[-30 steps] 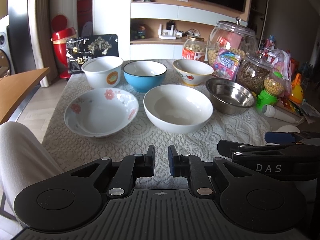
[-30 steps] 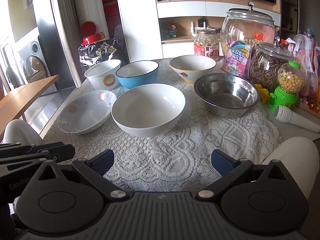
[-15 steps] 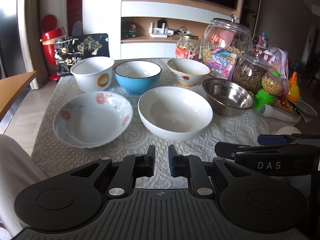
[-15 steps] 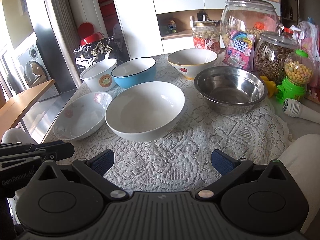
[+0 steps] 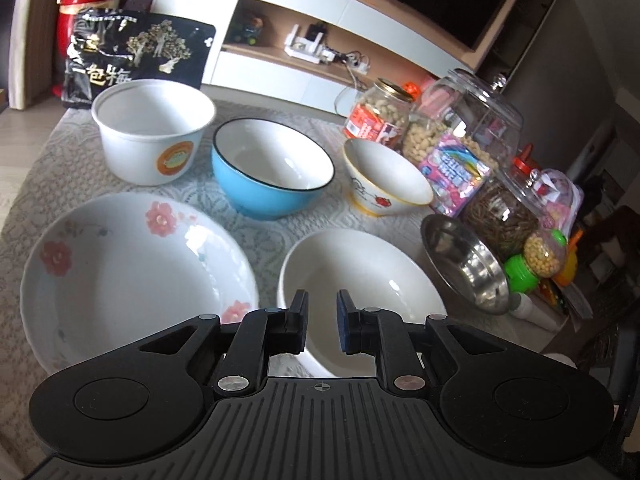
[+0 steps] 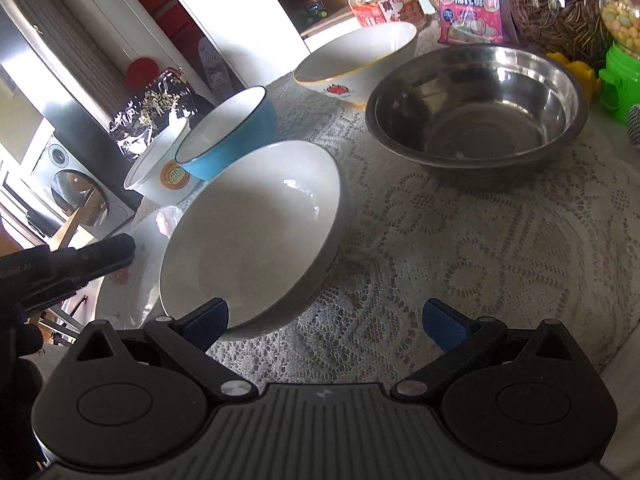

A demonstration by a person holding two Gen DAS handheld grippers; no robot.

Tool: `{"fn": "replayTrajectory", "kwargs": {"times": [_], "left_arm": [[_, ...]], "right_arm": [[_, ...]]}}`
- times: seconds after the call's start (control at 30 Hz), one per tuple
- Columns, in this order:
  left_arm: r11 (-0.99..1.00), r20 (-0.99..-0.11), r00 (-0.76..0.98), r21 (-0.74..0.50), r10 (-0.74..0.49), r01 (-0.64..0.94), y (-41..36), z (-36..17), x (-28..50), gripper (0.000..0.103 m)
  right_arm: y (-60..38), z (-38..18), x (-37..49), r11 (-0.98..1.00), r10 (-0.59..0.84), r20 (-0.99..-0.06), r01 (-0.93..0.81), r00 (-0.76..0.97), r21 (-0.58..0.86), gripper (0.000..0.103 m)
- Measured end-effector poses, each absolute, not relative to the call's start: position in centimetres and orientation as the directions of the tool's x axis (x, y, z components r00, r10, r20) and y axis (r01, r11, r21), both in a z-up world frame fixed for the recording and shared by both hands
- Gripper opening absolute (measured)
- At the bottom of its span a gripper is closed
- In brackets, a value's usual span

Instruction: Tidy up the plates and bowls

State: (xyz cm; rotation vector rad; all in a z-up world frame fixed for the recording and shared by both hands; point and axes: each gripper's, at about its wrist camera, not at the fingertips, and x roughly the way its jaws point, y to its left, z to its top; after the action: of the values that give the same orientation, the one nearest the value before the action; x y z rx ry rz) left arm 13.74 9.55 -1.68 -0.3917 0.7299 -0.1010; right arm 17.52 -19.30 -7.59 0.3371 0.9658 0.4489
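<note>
Several bowls stand on a lace-covered table. In the left wrist view a shallow floral bowl (image 5: 132, 276) is near left and a plain white bowl (image 5: 360, 280) near centre. Behind them are a white tub bowl (image 5: 152, 128), a blue bowl (image 5: 272, 172) and a yellow-rimmed bowl (image 5: 384, 184). A steel bowl (image 5: 464, 268) is at the right. My left gripper (image 5: 322, 320) is shut and holds nothing, hovering over the white bowl's near rim. My right gripper (image 6: 326, 318) is open above the cloth. Its left finger is beside the white bowl (image 6: 252, 232), and the steel bowl (image 6: 476, 108) lies ahead to the right.
Glass jars (image 5: 472, 120) of snacks, a pink candy bag (image 5: 456, 172) and a green dispenser (image 5: 532, 268) crowd the table's right side. A black bag (image 5: 136, 56) stands behind the tub bowl. Bare lace cloth (image 6: 480, 240) lies in front of the steel bowl.
Both grippers have moved forward and lower toward the bowls and rolled, so the table looks tilted. The left stays shut and the right stays open. No bowl has moved.
</note>
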Motion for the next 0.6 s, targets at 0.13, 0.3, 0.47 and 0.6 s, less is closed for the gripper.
{"fn": "replayTrajectory", "kwargs": {"times": [0.13,0.3,0.47,0.6], "left_arm": [[0.926,-0.633,0.760,-0.357,-0.144,-0.122,12.1,-1.5,13.9,0.017],[0.913,-0.630,0.775,-0.347,-0.057,-0.215,15.5,-1.6,12.9,0.017],[0.899,-0.649,0.758,-0.289,0.068,-0.328,18.3,-1.2,12.0,0.017],[0.894,-0.690,0.712,-0.227,0.131,-0.385,20.2,-1.0,11.5,0.017]], "right_arm": [[-19.5,-8.6,18.3,0.839,0.535,-0.705,-0.191,0.466,0.510,0.103],[-19.2,-8.6,18.6,0.838,0.536,-0.704,-0.190,0.467,0.512,0.103],[-18.6,-8.5,19.0,0.847,0.529,-0.722,-0.224,0.446,0.482,0.103],[-17.4,-7.8,20.0,0.861,0.507,-0.761,-0.280,0.406,0.424,0.101]]}}
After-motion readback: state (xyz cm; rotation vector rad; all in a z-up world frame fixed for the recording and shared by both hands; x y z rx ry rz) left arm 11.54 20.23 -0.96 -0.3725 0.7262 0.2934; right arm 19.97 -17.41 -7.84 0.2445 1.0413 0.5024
